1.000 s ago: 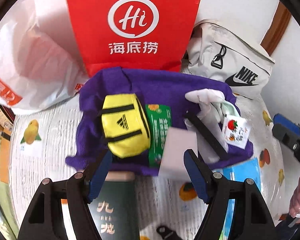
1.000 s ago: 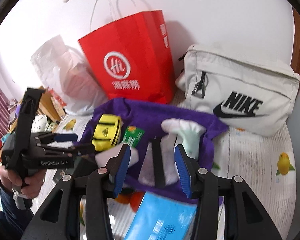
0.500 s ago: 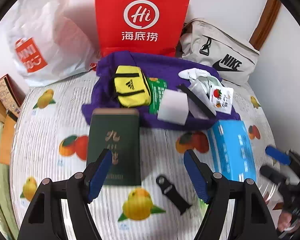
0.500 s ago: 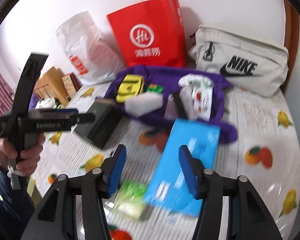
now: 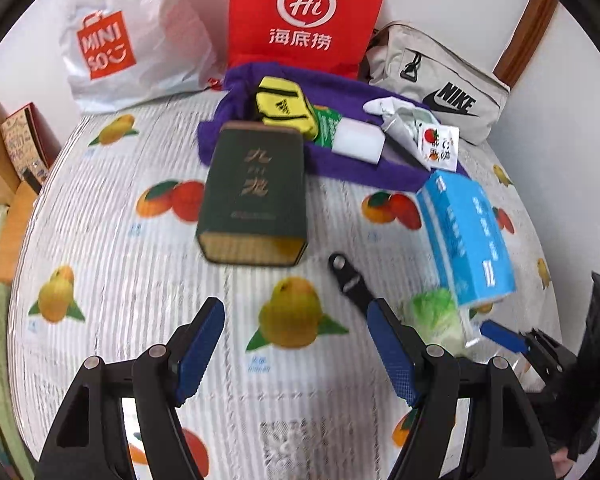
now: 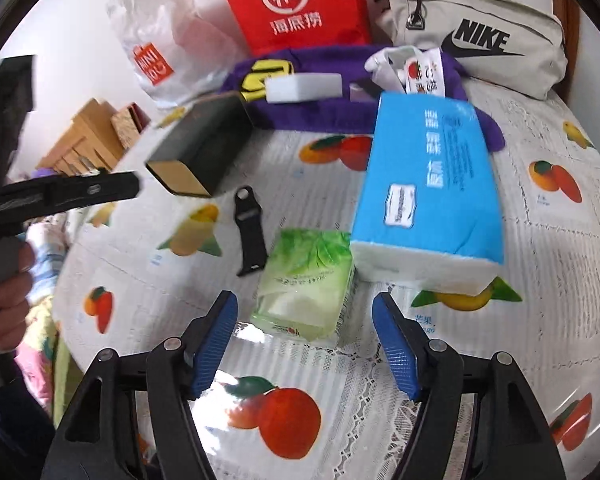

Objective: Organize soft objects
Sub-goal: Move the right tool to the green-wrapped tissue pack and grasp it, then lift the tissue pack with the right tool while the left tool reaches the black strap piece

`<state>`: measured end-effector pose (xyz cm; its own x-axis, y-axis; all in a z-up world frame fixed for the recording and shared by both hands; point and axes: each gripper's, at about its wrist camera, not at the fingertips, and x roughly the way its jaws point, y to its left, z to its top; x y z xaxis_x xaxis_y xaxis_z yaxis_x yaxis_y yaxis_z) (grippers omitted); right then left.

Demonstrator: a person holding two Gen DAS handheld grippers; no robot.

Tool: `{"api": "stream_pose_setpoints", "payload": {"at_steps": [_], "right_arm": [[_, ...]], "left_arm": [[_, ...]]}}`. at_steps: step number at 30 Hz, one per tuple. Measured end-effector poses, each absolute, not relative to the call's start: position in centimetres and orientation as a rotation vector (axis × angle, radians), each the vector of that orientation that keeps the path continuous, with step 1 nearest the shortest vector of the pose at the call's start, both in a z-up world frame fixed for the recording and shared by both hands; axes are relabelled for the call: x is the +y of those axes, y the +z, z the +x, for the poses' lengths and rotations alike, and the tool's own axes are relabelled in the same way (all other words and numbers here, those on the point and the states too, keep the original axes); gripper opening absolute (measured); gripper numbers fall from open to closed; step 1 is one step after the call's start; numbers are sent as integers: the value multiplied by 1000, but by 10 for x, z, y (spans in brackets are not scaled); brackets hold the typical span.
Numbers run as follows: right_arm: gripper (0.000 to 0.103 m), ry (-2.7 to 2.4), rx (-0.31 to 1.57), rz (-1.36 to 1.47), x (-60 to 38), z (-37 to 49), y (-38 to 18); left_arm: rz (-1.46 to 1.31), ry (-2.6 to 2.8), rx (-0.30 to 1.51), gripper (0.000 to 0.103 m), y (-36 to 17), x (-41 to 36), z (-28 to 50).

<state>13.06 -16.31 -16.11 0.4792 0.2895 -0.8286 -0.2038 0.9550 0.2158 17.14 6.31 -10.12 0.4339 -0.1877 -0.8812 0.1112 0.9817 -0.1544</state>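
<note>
A purple cloth (image 5: 352,160) lies at the back of the table with a yellow pouch (image 5: 284,106), a white foam block (image 5: 358,140) and a strawberry-print packet (image 5: 438,146) on it. In front lie a dark green box (image 5: 256,196), a blue tissue pack (image 6: 432,184) and a green tissue pack (image 6: 306,280). My left gripper (image 5: 296,308) hangs open over bare tablecloth with nothing between its fingers. My right gripper (image 6: 305,300) is opening; the near end of the green pack lies between its fingertips, and the pads stand clear of it.
A black strap (image 6: 250,232) lies beside the green pack. A red paper bag (image 5: 304,16), a white plastic bag (image 5: 136,36) and a grey Nike bag (image 5: 440,80) line the wall. Cardboard boxes (image 6: 96,136) stand left of the table. A hand (image 6: 4,304) holds the left gripper.
Both grippers have drawn back from the purple cloth toward the near side of the table. The right jaws have widened, and the green tissue pack has come between their tips.
</note>
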Motion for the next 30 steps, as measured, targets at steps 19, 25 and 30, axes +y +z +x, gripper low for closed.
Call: {"api": "stream_pose_setpoints", "payload": {"at_steps": [19, 25, 30], "right_arm": [[55, 164, 940, -79, -122, 136, -197], [54, 215, 959, 14, -145, 132, -190], [53, 263, 972, 58, -159, 118, -179]], "left_arm": [[-105, -167, 1168, 72, -144, 79, 153], [-105, -179, 1169, 72, -148, 68, 153], [-103, -207, 1177, 72, -156, 44, 156]]}}
